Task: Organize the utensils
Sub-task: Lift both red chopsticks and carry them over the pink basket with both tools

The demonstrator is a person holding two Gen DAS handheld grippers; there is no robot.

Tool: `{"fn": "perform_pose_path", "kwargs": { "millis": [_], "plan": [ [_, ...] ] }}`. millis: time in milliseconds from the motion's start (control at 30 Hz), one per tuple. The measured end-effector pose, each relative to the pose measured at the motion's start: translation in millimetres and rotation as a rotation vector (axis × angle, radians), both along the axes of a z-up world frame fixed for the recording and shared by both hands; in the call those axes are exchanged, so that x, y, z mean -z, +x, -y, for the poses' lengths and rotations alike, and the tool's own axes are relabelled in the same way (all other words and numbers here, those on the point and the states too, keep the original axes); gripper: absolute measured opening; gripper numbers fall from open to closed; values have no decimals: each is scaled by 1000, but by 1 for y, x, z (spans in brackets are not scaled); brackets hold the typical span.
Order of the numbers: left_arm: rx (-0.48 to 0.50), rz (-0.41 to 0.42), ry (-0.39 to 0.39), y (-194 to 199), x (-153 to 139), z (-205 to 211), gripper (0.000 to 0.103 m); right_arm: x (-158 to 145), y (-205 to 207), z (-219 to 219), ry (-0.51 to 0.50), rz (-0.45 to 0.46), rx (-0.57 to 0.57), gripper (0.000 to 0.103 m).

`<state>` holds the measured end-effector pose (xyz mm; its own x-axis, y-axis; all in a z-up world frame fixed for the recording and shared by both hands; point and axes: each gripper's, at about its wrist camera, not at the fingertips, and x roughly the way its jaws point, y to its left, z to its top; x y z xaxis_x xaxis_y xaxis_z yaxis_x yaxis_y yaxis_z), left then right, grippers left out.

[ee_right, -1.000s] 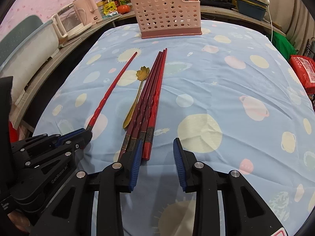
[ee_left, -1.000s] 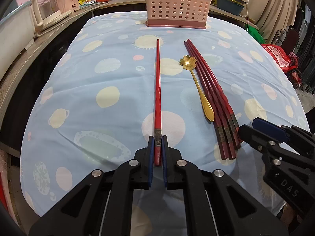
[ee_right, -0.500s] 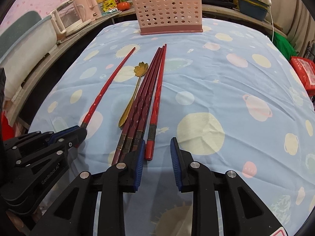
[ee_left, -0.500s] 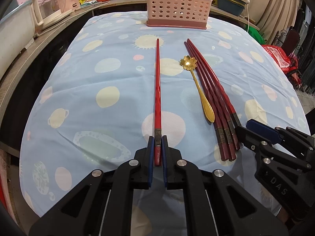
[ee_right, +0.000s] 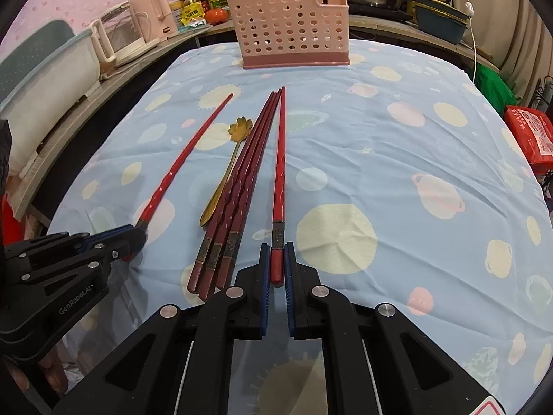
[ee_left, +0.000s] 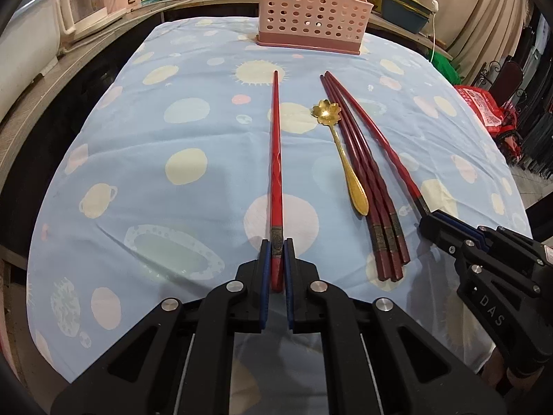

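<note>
My left gripper [ee_left: 276, 246] is shut on the butt end of a bright red chopstick [ee_left: 275, 159] that lies straight ahead on the dotted blue cloth. My right gripper [ee_right: 276, 247] is closing its jaws on the butt of a second bright red chopstick [ee_right: 280, 159], and the pads press on it. Between the two lie three dark red chopsticks [ee_right: 242, 180] in a bundle and a gold flower-bowl spoon [ee_right: 224, 176]. The pink perforated utensil basket [ee_right: 290, 27] stands upright at the far edge of the table. In the left wrist view my right gripper [ee_left: 430, 219] appears low on the right.
A counter curves along the left with a white tub [ee_right: 45, 79], a clear jug [ee_right: 121, 34] and bottles. Steel pots and a blue basin [ee_right: 439, 24] sit behind the basket. A red bag [ee_right: 528, 131] lies off the table's right edge.
The right gripper's jaws have come together on the bright red chopstick, which now lies a little apart from the dark bundle. The left gripper has kept still with its chopstick.
</note>
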<state>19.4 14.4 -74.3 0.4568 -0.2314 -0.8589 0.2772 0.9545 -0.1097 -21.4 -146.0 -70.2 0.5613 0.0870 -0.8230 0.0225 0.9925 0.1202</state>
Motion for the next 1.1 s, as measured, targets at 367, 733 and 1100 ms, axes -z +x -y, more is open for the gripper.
{"fn": "perform_pose_path", "kwargs": {
  "millis": [367, 733, 1100],
  "plan": [
    [-14, 75, -66, -9, -46, -8, 7, -53, -10, 18, 45, 122, 34, 7],
    [-23, 220, -134, 12, -123, -16, 7, -136, 7, 39, 80, 293, 54, 7],
    [-17, 356, -144, 49, -185, -6, 7, -196, 42, 54, 67, 425, 55, 7]
  ]
}}
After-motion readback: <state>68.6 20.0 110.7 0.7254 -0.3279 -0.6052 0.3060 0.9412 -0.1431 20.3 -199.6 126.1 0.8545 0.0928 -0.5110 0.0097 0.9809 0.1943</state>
